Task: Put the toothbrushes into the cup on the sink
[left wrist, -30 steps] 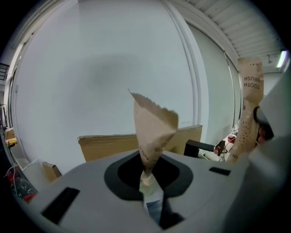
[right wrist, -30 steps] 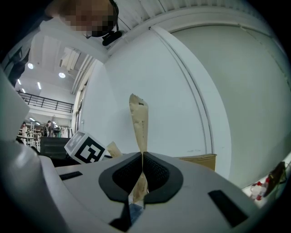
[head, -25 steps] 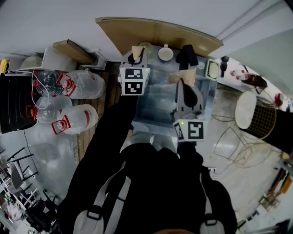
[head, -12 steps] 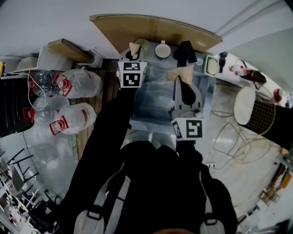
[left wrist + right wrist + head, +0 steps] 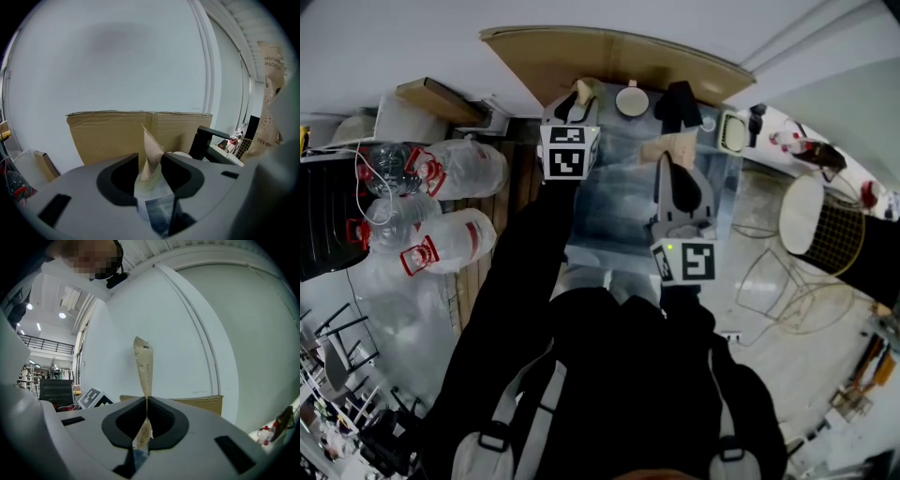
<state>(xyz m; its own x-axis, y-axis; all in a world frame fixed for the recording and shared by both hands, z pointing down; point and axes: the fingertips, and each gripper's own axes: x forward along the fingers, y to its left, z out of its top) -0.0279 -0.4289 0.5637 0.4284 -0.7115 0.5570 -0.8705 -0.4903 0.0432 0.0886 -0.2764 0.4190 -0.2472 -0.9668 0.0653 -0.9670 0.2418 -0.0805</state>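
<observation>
My left gripper (image 5: 582, 95) (image 5: 150, 161) hangs at the back of the steel sink (image 5: 609, 202), and its jaws have just been opening. A brown paper-wrapped toothbrush (image 5: 151, 152) stands upright between them, its lower end in a pale cup (image 5: 149, 194), and the pads do not press on it. A white cup (image 5: 630, 100) sits just to the right. Over the sink's right side, my right gripper (image 5: 671, 157) (image 5: 146, 404) is shut on a second paper-wrapped toothbrush (image 5: 144, 364), which sticks up above the jaws.
A cardboard sheet (image 5: 609, 64) leans on the wall behind the sink. A black faucet block (image 5: 681, 108) and a white dish (image 5: 733, 137) stand at the back right. Large water jugs (image 5: 441, 173) crowd the floor at left, and a wire basket (image 5: 834, 246) stands at right.
My left gripper sank toward the cup at the sink's back, and its jaws spread apart, letting go of the wrapped toothbrush. The right gripper has kept still.
</observation>
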